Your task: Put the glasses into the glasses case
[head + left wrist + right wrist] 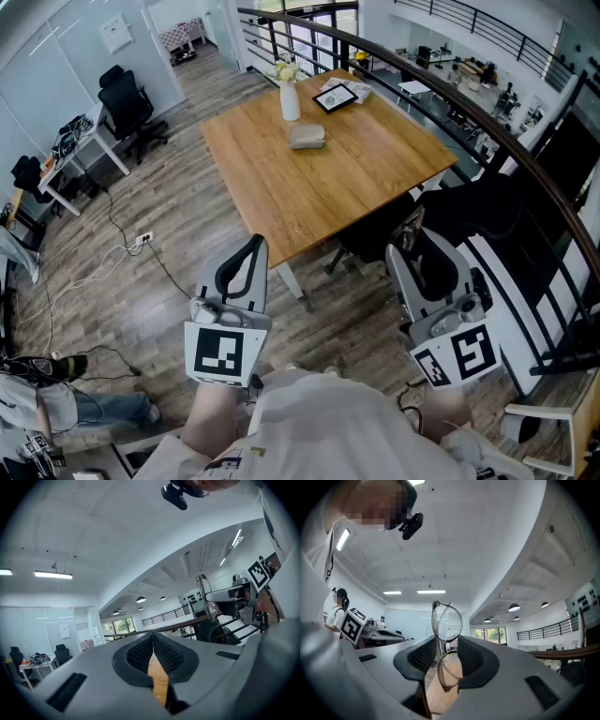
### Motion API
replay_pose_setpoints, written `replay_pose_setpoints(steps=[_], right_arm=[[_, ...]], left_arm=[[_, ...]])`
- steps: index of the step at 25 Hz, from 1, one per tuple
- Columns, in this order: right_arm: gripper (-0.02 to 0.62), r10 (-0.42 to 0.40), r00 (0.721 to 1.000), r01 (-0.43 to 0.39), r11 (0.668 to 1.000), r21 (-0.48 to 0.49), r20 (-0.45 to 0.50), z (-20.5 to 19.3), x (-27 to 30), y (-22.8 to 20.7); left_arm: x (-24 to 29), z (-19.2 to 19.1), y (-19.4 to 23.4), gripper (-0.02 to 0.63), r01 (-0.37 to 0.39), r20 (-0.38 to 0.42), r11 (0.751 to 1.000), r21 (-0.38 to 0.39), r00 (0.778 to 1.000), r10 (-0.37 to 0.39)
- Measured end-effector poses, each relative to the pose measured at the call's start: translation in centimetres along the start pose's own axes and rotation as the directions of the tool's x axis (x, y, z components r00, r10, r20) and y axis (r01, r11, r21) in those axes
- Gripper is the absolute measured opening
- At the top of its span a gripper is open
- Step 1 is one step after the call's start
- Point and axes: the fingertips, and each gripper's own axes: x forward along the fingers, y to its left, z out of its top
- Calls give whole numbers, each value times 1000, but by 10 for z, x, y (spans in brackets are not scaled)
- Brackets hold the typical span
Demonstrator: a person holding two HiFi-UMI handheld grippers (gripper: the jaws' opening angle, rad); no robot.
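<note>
We've got thin round-framed glasses (446, 623) pinched in right gripper (443, 656); left gripper (153, 644) fingers pressed together, empty; grey oval glasses case (307, 137) lies shut on wooden table (319, 197).

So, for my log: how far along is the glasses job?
Done: glasses picked up. In hand: the right gripper holds them in its jaws, short of the table. To do: the glasses case lies on it, apparently closed; the left gripper is shut, empty.
</note>
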Motion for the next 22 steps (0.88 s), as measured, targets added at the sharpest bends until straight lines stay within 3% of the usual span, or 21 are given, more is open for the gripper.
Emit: replay_pose_setpoints(steps=[22], right_arm=[[166, 9, 999, -9, 1000, 15, -34, -16, -1, -19]], left_arm=[[18, -3, -10, 18, 25, -10, 1000, 6, 1000, -25]])
